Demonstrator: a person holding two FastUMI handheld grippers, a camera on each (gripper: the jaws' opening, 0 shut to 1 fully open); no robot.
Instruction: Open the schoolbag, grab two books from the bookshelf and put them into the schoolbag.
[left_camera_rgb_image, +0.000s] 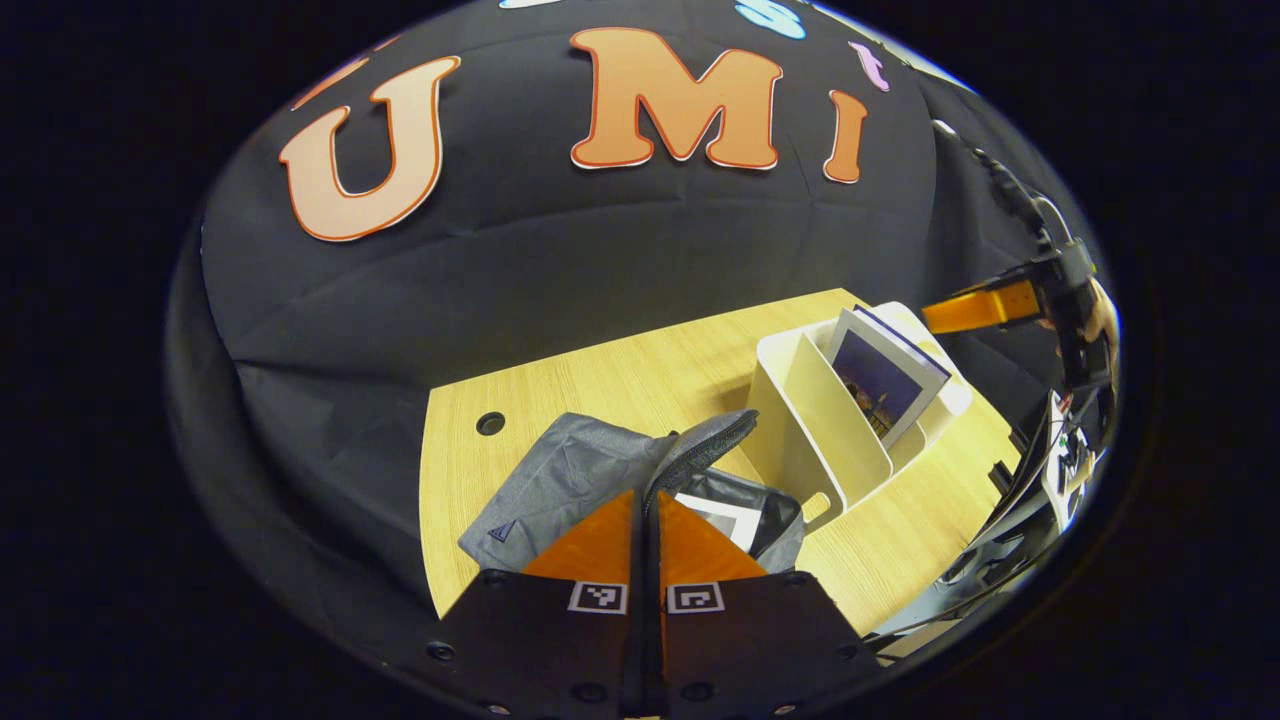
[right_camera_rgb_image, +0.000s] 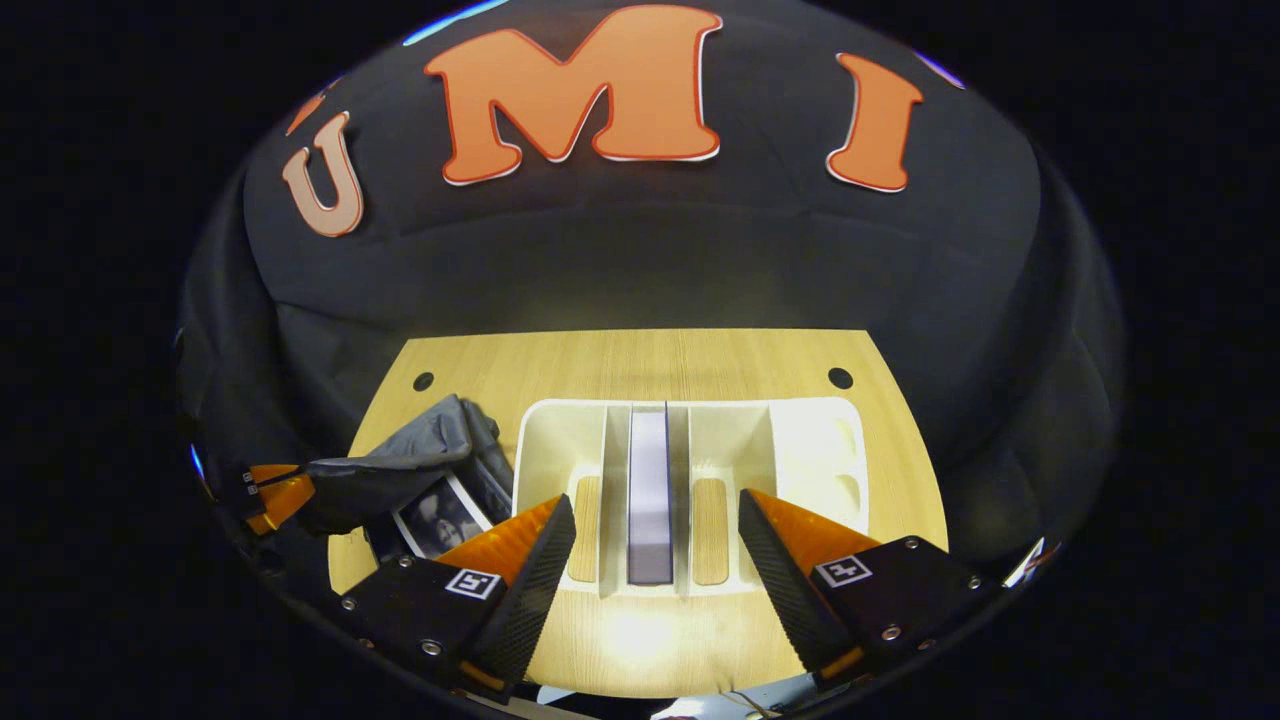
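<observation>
Standing spine-up straight ahead between the right gripper's (right_camera_rgb_image: 655, 560) spread fingers, the book (right_camera_rgb_image: 650, 495) is nearer than the left gripper (right_camera_rgb_image: 268, 500), pinching the schoolbag's (right_camera_rgb_image: 400, 470) flap.

Left gripper (left_camera_rgb_image: 645, 500) pinching schoolbag (left_camera_rgb_image: 570, 480) flap, bookshelf (left_camera_rgb_image: 830, 420) beside

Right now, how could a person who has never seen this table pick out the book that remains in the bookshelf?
On the wooden table stands a white bookshelf with upright dividers, beside the grey schoolbag. The book stands upright in the narrow middle slot, its edge facing the right tongs. The slots on either side hold nothing.
</observation>
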